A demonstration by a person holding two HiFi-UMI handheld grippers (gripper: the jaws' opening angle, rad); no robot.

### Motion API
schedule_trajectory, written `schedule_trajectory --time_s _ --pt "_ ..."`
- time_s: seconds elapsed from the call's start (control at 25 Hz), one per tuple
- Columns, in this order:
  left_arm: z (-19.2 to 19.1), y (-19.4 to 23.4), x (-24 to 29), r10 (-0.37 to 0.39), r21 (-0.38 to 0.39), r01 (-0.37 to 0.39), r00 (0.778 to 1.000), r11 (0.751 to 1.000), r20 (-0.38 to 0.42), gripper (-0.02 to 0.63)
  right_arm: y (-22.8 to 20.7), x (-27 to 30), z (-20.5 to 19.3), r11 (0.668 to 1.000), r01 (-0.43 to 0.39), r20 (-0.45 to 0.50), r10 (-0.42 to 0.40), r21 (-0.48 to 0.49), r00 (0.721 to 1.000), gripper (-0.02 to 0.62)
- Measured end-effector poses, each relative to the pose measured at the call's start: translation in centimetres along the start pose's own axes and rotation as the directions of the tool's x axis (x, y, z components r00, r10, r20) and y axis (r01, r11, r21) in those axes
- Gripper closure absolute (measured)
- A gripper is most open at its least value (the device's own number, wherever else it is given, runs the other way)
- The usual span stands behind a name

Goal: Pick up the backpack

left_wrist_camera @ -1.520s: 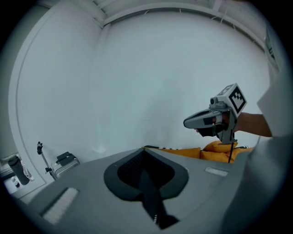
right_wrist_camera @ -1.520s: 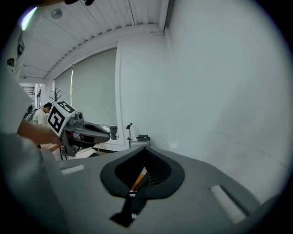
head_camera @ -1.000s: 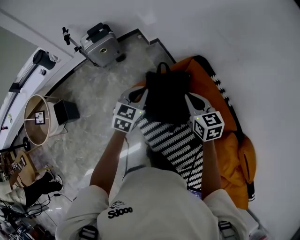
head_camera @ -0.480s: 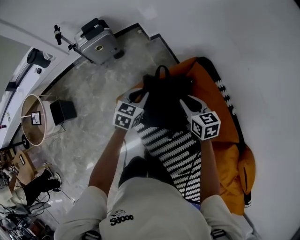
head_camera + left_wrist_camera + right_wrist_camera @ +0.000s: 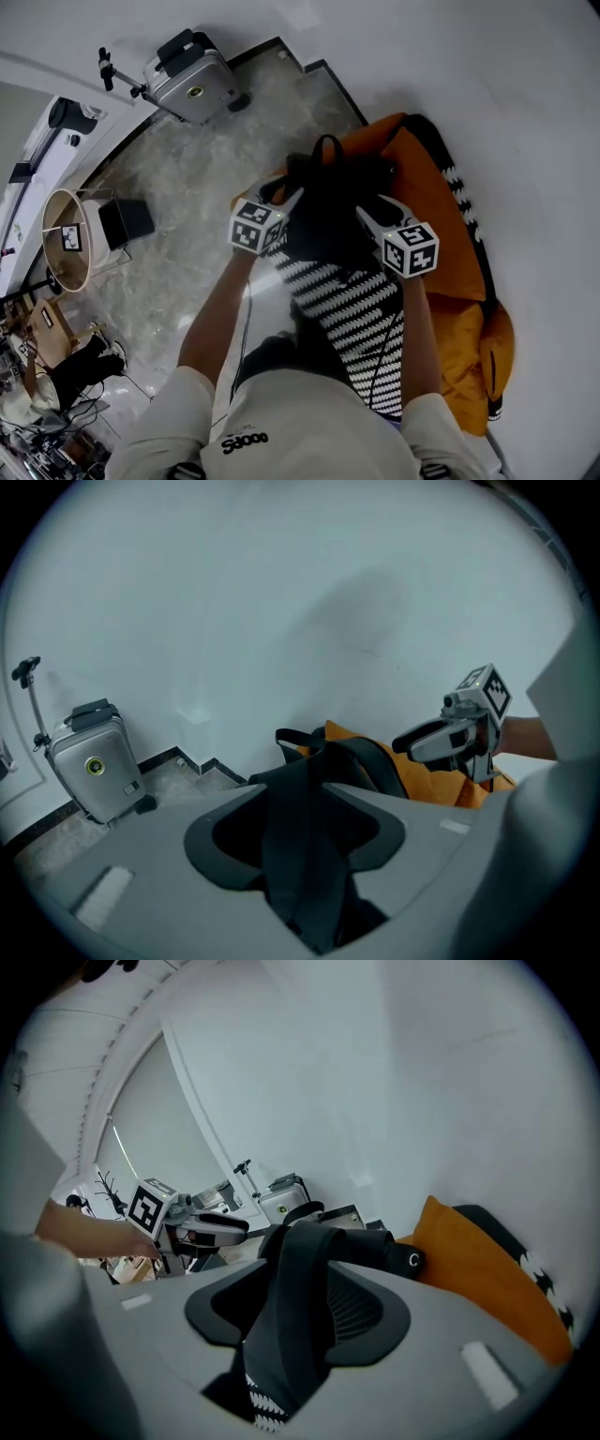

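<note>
Both grippers have sunk with the black backpack (image 5: 333, 214) since a second ago, and the bag now sits lower against the orange cushion (image 5: 427, 183), above the black-and-white zigzag fabric (image 5: 352, 298) that runs back toward the person. The left gripper (image 5: 284, 194) and the right gripper (image 5: 372, 209) flank the bag, one at each side. Both sets of jaws are opening. In the left gripper view a black strap (image 5: 305, 855) runs through the gap without the pads pressing on it. In the right gripper view the other strap (image 5: 295, 1288) drapes loosely between jaws spread wide. So the backpack seems to be settling onto the cushion rather than hanging from a grip, though how much of its weight the cushion bears cannot be told. The bag looks soft and slack. It will probably fold and sag rather than keep its shape, and it does not look heavily loaded. The flat webbing straps are thin and fairly smooth, so a light pinch could let them slide. A firm hold near where each strap joins the body should carry it evenly, or the top handle loop (image 5: 326, 146) could take a single grip. A silver suitcase (image 5: 192, 84) stands well apart on the marble floor (image 5: 187, 187) by the wall.
</note>
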State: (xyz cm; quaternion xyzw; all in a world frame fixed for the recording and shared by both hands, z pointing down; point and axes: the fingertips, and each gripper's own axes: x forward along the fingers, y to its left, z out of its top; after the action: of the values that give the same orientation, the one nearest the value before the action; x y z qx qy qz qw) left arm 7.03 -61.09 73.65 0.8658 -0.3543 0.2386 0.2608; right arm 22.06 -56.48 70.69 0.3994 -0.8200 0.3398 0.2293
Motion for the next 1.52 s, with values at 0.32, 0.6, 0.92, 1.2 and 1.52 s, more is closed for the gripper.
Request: schedule_trajectory --time_s 0.32,0.6,0.92,1.2,1.52 --pt "-1.9 1.5 2.6 -0.089 0.051 0.091 0.995 0.995 -0.042 0.339 -1.5 2.7 -0.8 0.993 -0.101 0.004 0.101 0.061 0.995 0.388" --pt "-4.5 2.3 4.4 -0.195 -0.035 0.193 0.976 0.981 -0.097 0.289 -0.6 4.1 -2.0 0.986 -0.152 -0.021 0.153 0.076 0.988 0.383" --pt "-5.7 1.8 6.1 -0.237 -0.081 0.229 0.967 0.970 -0.099 0.250 -1.6 5.3 -2.8 0.987 -0.120 -0.021 0.123 0.108 0.992 0.379" --pt "-6.2 2.0 6.8 -0.159 -0.025 0.157 0.978 0.987 -0.134 0.316 -2.0 6.3 -2.7 0.990 -0.064 -0.018 0.067 0.128 0.998 0.402" --pt "-6.4 1.6 6.2 -0.164 -0.031 0.161 0.978 0.986 -0.126 0.353 -2.7 6.4 -3.4 0.989 -0.030 -0.012 0.032 0.147 0.999 0.454"
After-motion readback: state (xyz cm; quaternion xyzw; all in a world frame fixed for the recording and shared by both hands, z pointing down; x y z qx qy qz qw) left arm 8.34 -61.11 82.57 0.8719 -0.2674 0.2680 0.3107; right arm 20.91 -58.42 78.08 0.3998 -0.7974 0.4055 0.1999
